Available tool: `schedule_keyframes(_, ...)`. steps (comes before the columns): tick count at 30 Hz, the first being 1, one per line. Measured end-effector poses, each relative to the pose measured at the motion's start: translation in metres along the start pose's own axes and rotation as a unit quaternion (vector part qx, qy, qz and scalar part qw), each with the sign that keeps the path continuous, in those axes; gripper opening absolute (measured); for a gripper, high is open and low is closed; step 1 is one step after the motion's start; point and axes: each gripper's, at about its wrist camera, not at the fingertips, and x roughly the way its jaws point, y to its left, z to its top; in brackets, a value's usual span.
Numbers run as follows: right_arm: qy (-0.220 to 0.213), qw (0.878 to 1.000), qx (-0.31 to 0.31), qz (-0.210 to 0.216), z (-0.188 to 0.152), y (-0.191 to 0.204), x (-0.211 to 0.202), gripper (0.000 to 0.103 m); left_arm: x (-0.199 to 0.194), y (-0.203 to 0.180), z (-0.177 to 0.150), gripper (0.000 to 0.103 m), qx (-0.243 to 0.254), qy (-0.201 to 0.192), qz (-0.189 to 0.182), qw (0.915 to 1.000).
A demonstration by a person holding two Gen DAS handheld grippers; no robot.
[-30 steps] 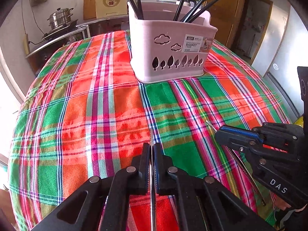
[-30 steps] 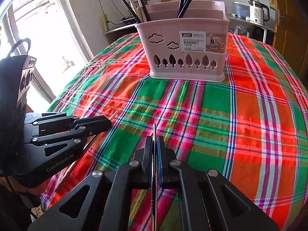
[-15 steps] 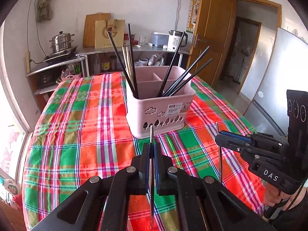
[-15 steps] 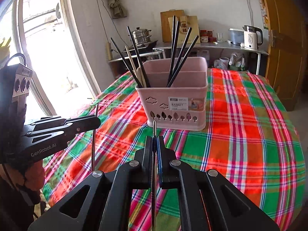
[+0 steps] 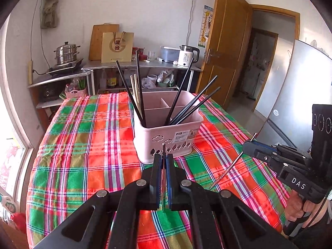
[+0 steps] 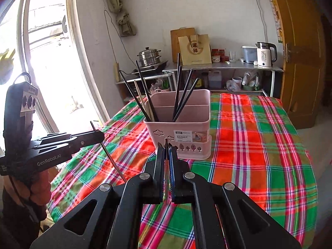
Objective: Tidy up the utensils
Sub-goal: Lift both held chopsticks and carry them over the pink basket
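Right, in the left wrist view my left gripper (image 5: pixel 164 161) is clenched on a thin metal chopstick (image 5: pixel 164 151), whose tip pokes up just past the fingertips. It hangs above the near part of the table (image 5: pixel 83 145), with its plaid cloth, and points at the pink basket (image 5: pixel 166 137), which sits well in from every edge, toward the far right corner. Black chopsticks (image 5: pixel 186 103) lean in the basket's compartments, and a couple of pale ones (image 5: pixel 134 91) stand at its left end. Off to the right, the right gripper (image 5: pixel 249 147) pinches a second metal chopstick (image 5: pixel 228 166) that slants down over the cloth.

In the right wrist view that right gripper (image 6: pixel 166 151) is shut on its metal chopstick (image 6: pixel 166 143) too, aimed at the basket (image 6: pixel 186 137) front. The left gripper (image 6: pixel 99 137) shows near the left edge of the table (image 6: pixel 269 145), its chopstick (image 6: pixel 110 155) hanging tilted beneath it.

I judge this to be the carry step: both sticks are off the table and not yet in the basket. Next I need to bring each one over the rim, tip it more upright and let go into a compartment. Which compartment takes metal ones I can't quite tell from here.
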Motion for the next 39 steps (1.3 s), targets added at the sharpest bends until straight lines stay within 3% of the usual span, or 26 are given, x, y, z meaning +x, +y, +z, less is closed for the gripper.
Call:
schedule_keyframes(17,-0.016,1.000,-0.013,0.000,0.015,0.002,-0.009,0.004,-0.006,0.001,0.014,0.004,0.001,-0.004,-0.009,1.0000)
schedule_keyframes(39,-0.096,0.994,-0.043,0.007,0.110,0.021,-0.001,0.004,-0.012,0.008,0.136,0.004,0.001,-0.073,-0.014,0.9973)
